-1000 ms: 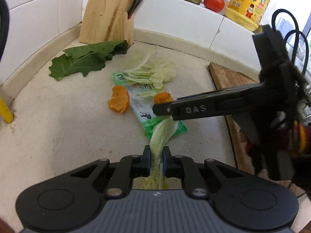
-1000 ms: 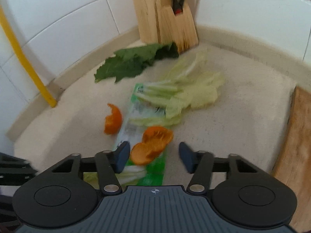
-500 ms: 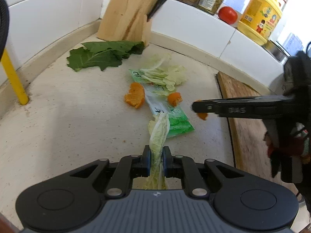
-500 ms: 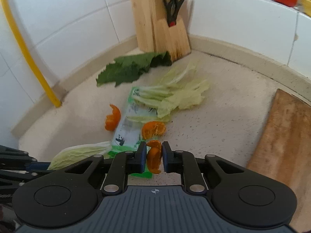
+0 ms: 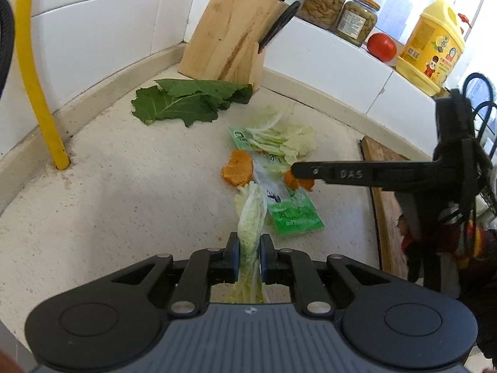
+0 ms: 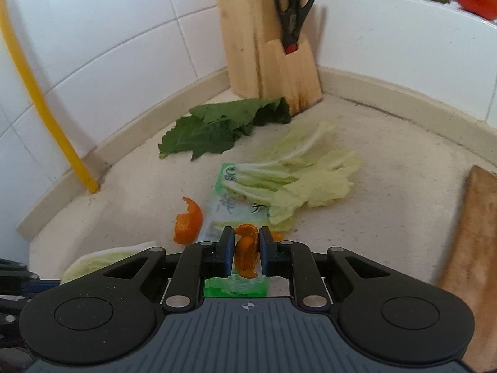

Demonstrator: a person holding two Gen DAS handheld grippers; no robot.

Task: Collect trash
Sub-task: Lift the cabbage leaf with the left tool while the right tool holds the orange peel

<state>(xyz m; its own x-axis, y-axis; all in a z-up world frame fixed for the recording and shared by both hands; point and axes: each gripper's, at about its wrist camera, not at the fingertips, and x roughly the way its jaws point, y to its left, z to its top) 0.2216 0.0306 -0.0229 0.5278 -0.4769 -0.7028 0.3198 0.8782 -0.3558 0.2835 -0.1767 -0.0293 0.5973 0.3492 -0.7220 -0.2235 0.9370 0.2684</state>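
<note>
Clamping a pale cabbage leaf [image 5: 251, 217] between its two pads, the left gripper [image 5: 247, 250] holds the leaf so that it runs forward from the fingers toward the green wrapper [image 5: 287, 206]; the leaf's far tip overlaps the wrapper's near left edge. The right gripper [image 6: 245, 245] is closed on a curled piece of orange peel [image 6: 246, 250], gripped upright between the pads, above the near end of the green wrapper. In the left wrist view the right gripper reaches in from the right, its finger over the wrapper with the orange peel showing at its tip.

All other scraps lie around the green wrapper on the speckled counter [image 5: 124, 202]. A second orange peel [image 5: 237, 172] sits just beside the wrapper's left edge. A bunch of light cabbage leaves [image 6: 298, 177] lies across the wrapper's far end and spreads off to its right. Beyond the wrapper, a dark green leaf [image 5: 186, 104] lies flat, its far end touching the foot of the wooden knife block [image 5: 231, 40], which holds black-handled scissors [image 6: 293, 6]. Right of the wrapper, well apart, is a wooden cutting board [image 6: 475, 233]. Left of the wrapper, near the tiled wall, a yellow pipe [image 5: 40, 93] rises from the counter. On the ledge behind the wrapper stand two jars [image 5: 341, 12], a tomato [image 5: 381, 46] and a yellow oil bottle [image 5: 433, 43].
</note>
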